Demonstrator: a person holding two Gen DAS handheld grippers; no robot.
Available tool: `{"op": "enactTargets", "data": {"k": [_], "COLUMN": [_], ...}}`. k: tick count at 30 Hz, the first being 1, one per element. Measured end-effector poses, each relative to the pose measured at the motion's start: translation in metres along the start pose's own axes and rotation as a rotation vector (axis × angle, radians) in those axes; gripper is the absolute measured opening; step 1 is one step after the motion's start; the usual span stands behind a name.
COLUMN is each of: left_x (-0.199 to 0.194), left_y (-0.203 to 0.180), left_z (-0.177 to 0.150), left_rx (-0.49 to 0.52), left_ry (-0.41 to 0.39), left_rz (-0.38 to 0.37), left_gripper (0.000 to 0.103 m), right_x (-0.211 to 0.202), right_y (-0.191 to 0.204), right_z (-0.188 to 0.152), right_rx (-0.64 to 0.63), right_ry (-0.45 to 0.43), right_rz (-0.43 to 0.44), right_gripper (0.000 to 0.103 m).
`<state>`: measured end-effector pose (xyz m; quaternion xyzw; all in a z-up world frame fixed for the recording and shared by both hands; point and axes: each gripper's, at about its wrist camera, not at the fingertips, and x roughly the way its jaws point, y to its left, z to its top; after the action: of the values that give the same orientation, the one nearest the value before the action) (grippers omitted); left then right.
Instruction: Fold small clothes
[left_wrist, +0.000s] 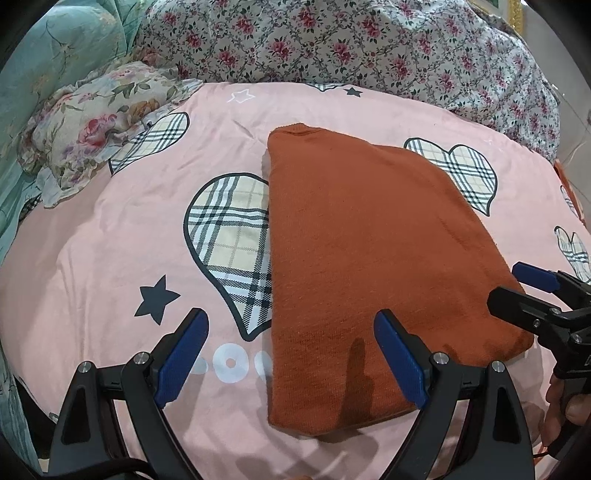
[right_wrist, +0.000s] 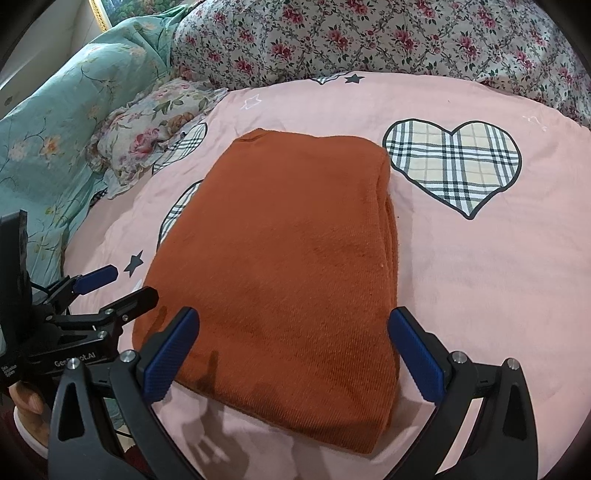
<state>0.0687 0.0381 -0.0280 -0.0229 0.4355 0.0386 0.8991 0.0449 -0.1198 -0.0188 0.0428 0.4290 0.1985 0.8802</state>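
Observation:
A rust-orange knit garment (left_wrist: 369, 258) lies folded into a thick oblong on the pink bed cover (left_wrist: 110, 258). My left gripper (left_wrist: 291, 321) is open above its near left edge, one pad over the cover and one over the cloth, holding nothing. From the right wrist view the same garment (right_wrist: 288, 258) fills the middle, layered fold edges showing along its right side. My right gripper (right_wrist: 295, 315) hangs open over its near end, nothing between the pads. Each gripper shows in the other's view: the right gripper (left_wrist: 509, 282) at the garment's right corner, the left gripper (right_wrist: 133, 282) at its left corner.
A floral pillow (left_wrist: 96, 129) lies at the left on the cover, and a teal quilt (right_wrist: 48, 155) is bunched beyond it. A floral blanket (left_wrist: 332, 40) is heaped along the far side. A person's hand (left_wrist: 561, 410) grips the right tool's handle.

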Motion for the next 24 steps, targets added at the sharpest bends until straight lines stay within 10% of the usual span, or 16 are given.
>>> {"op": "enactTargets", "data": {"k": [24], "left_x": [0.0009], "left_y": [-0.0042], "left_z": [-0.0002], "left_rx": [0.003], "left_ry": [-0.002], "left_rz": [-0.012], "left_gripper": [0.092], "right_x": [0.0023], "right_y": [-0.0004], "right_z": [0.0010], "right_rx": [-0.002], "right_ry": [0.000], "right_rz": [0.001], "right_gripper": [0.102]}}
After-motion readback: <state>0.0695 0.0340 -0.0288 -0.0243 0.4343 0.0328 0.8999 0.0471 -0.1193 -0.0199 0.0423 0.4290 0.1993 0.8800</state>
